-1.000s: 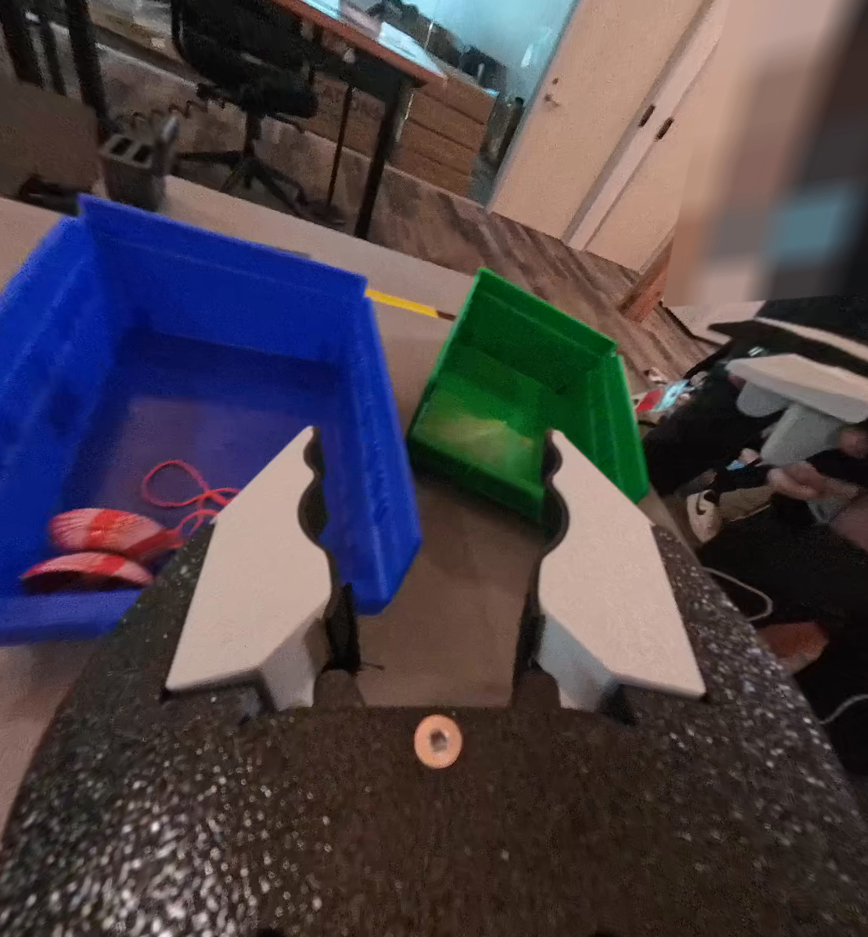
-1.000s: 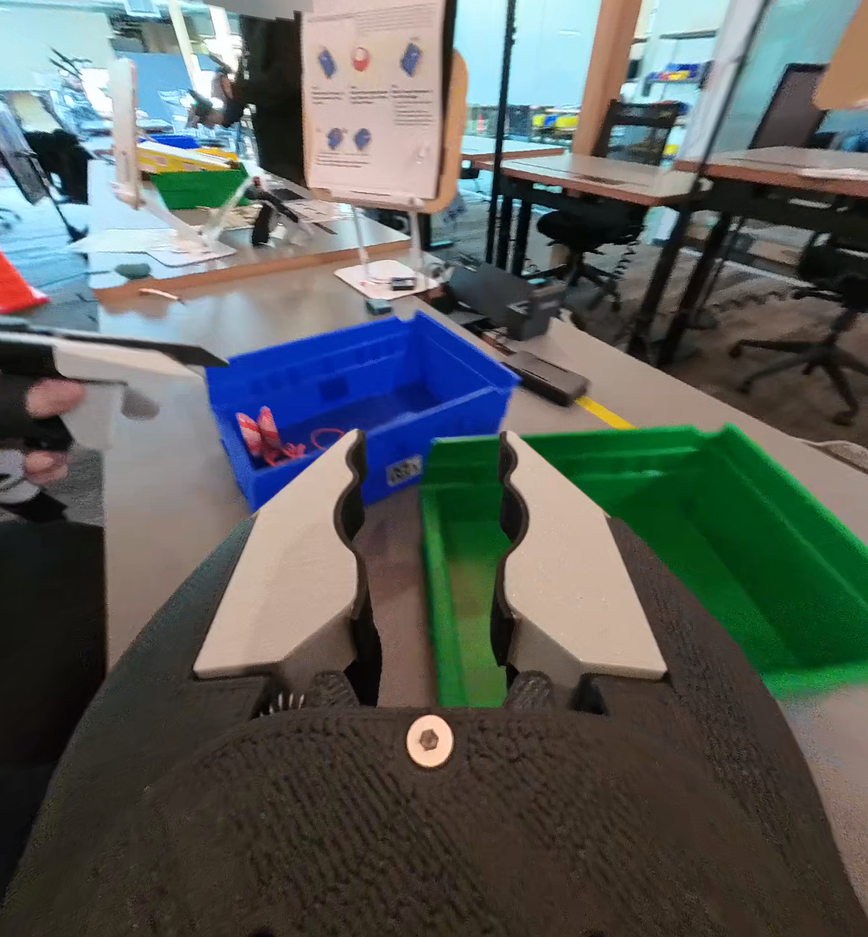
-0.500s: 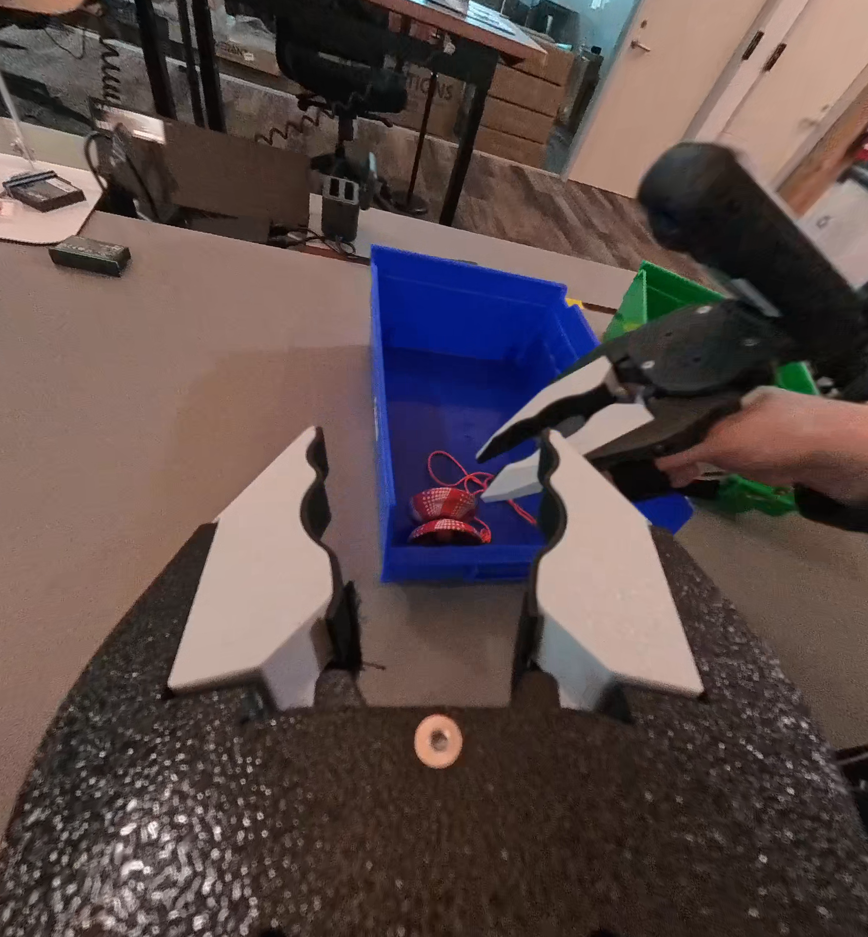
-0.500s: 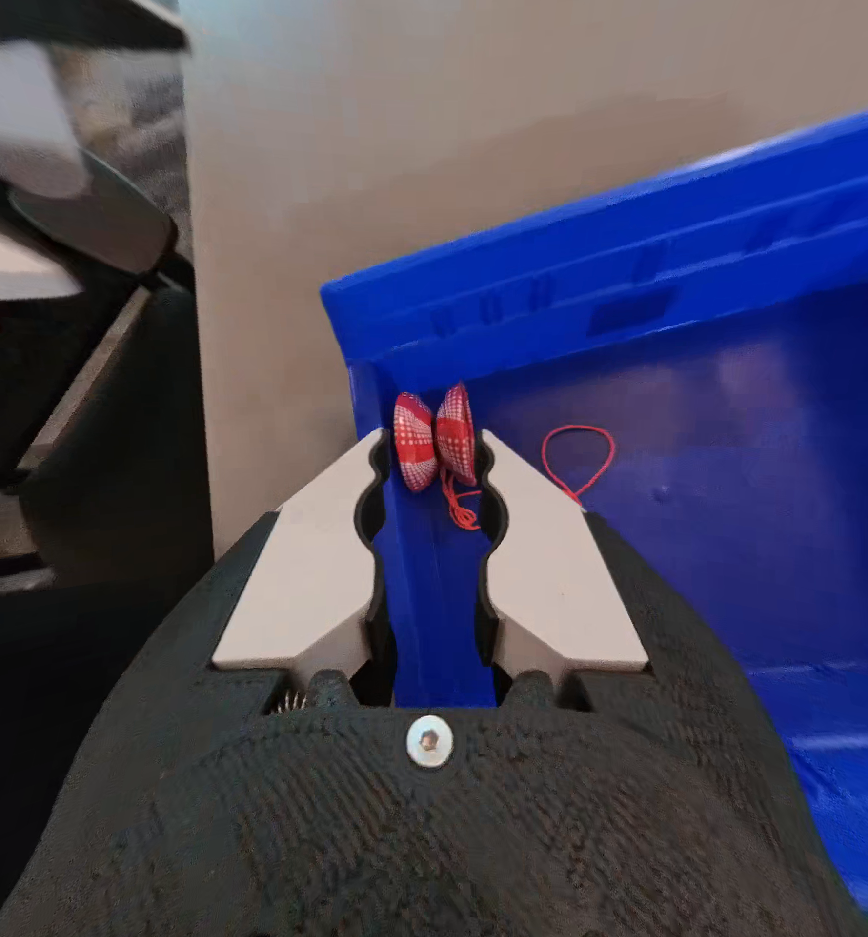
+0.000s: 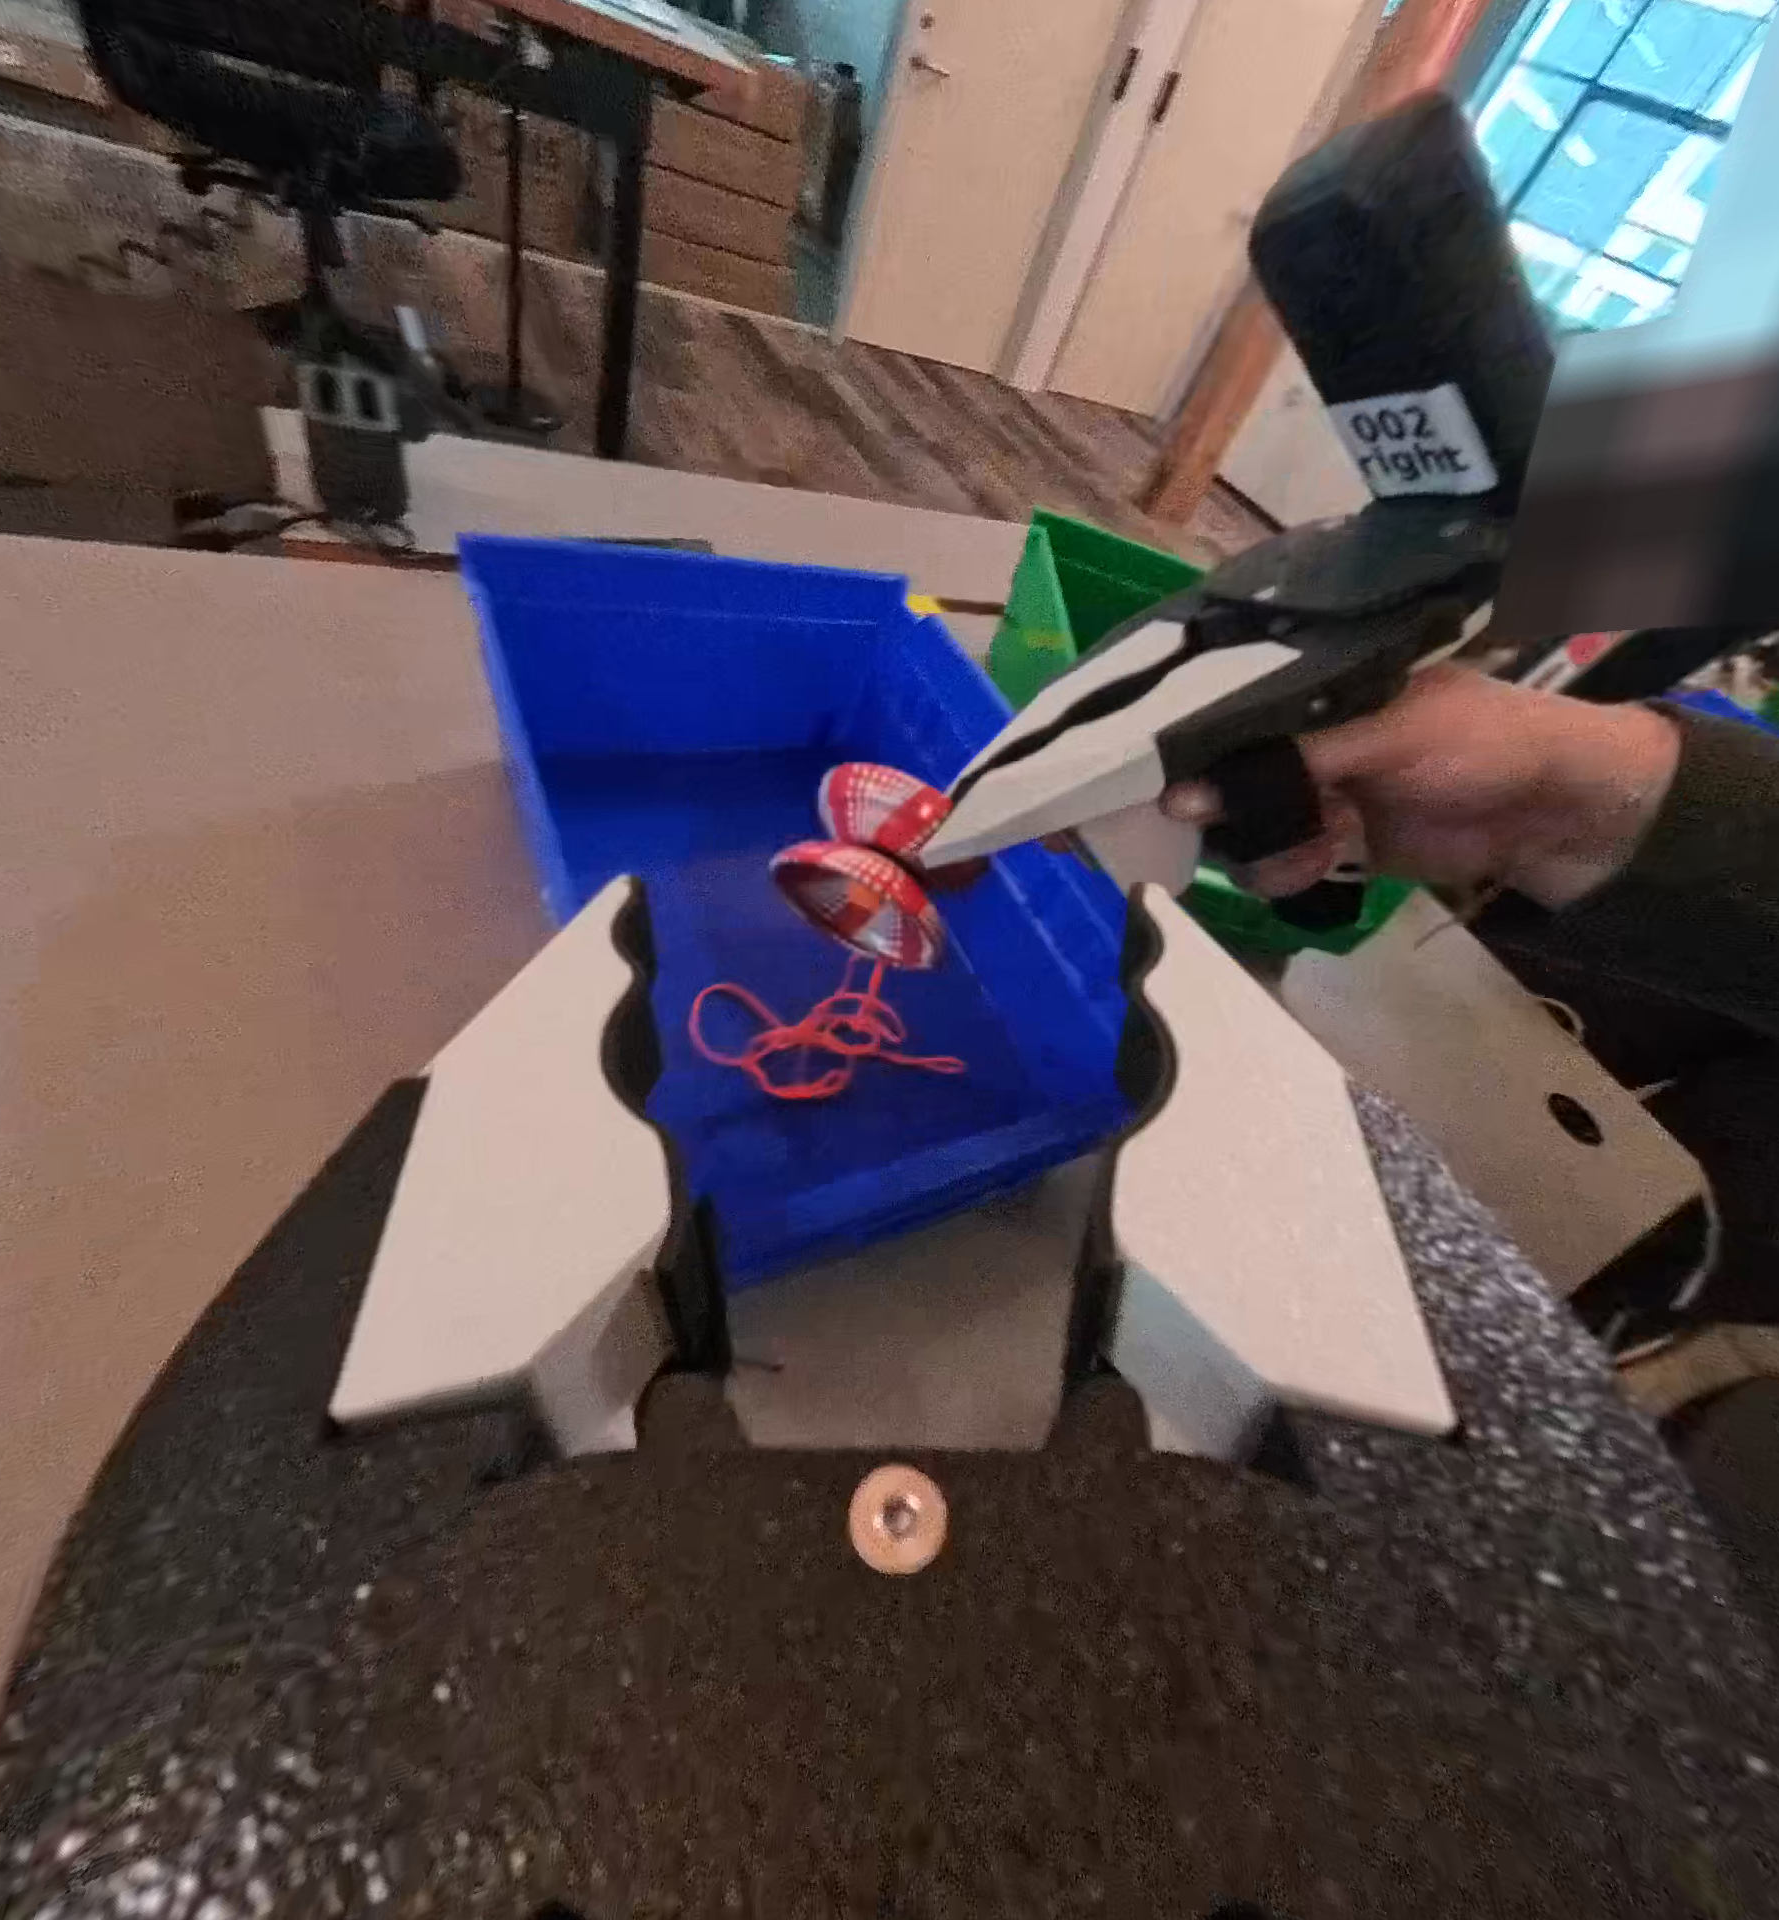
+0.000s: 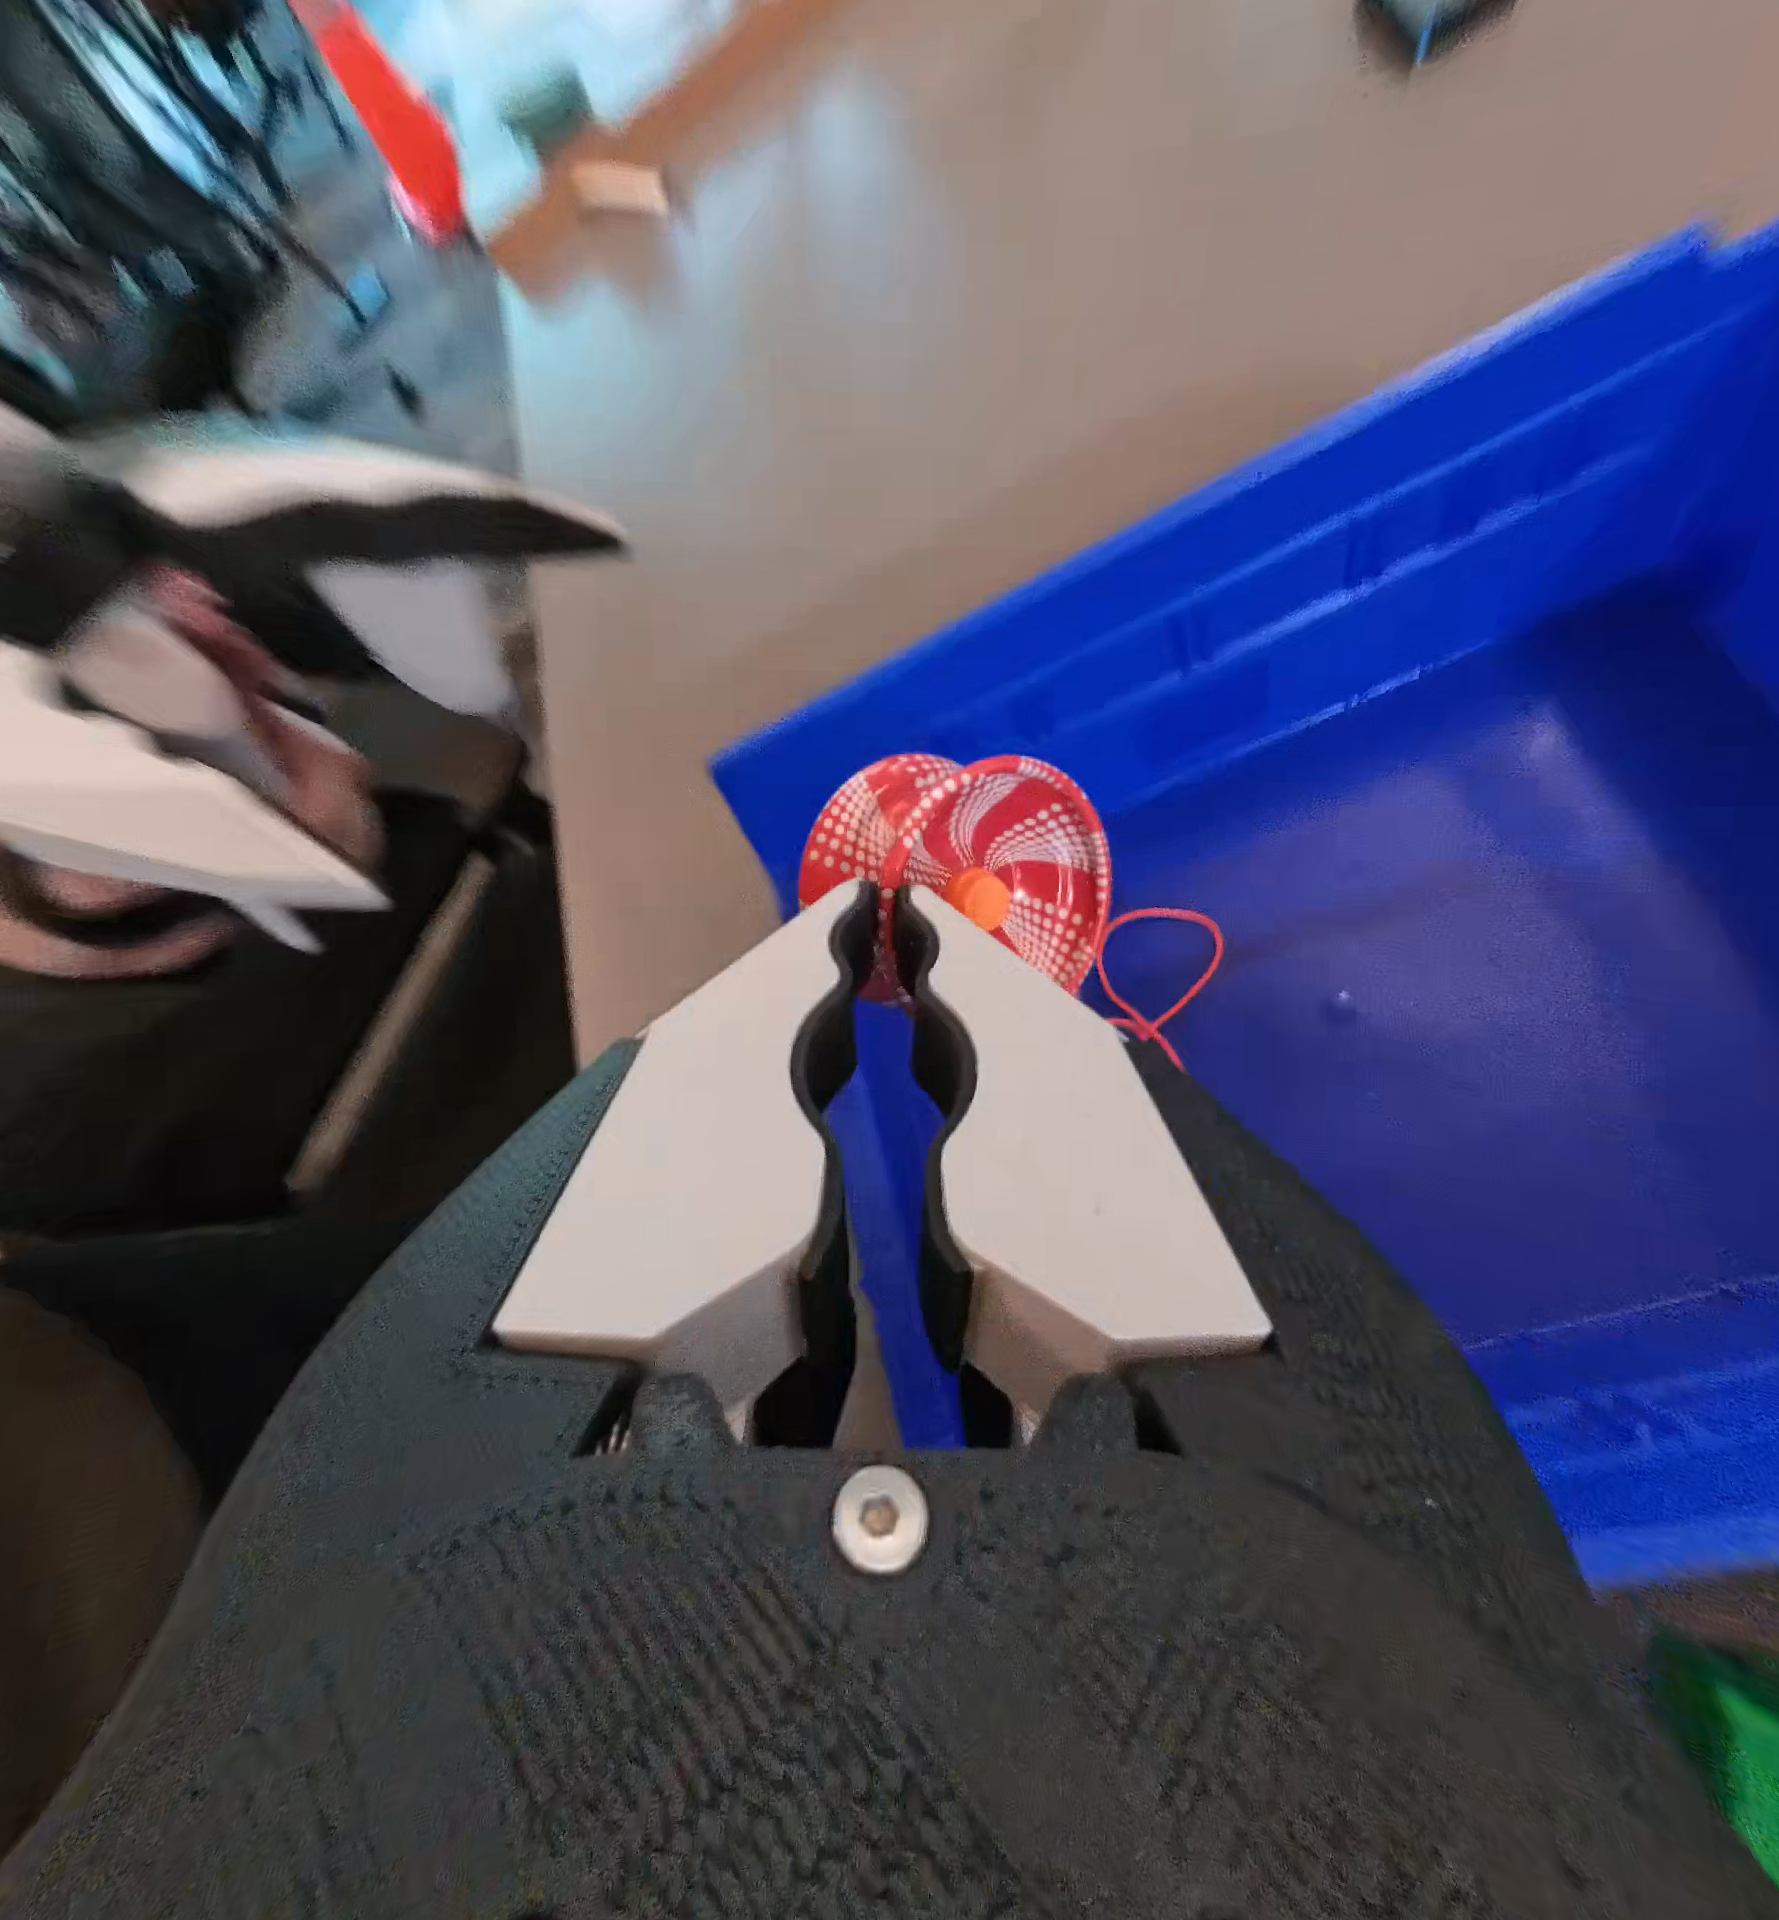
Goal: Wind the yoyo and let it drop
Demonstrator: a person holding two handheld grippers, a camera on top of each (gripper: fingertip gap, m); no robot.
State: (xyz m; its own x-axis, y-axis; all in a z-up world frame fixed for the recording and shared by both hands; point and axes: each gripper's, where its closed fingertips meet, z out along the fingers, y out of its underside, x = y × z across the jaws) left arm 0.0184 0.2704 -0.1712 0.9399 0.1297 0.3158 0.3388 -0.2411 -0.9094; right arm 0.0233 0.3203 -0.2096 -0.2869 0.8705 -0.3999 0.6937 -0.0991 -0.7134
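Note:
The red and white yoyo [image 5: 864,862] hangs lifted above the floor of the blue bin [image 5: 677,665]. My right gripper [image 6: 885,899] is shut on the yoyo [image 6: 1010,842], its tips pinching one half near the rim. In the left wrist view the right gripper [image 5: 942,831] reaches in from the right. The red string [image 5: 823,1039] trails down from the yoyo into a loose tangle on the bin floor; a loop of the string [image 6: 1165,966] shows beside the yoyo. My left gripper [image 5: 885,966] is open and empty, at the bin's near end.
A green bin [image 5: 1082,592] stands right of the blue bin on the beige table [image 5: 199,831]. A person's hand [image 5: 1467,790] holds the right gripper. Office chairs, desks and doors stand behind the table. The left gripper [image 6: 241,790] shows blurred at the left of the right wrist view. Some 7 centimeters of space lies between my two pairs of fingers.
My right gripper has closed on the yoyo and lifted it off the bin floor, string trailing. My left gripper has come closer to the bin's near end, still open.

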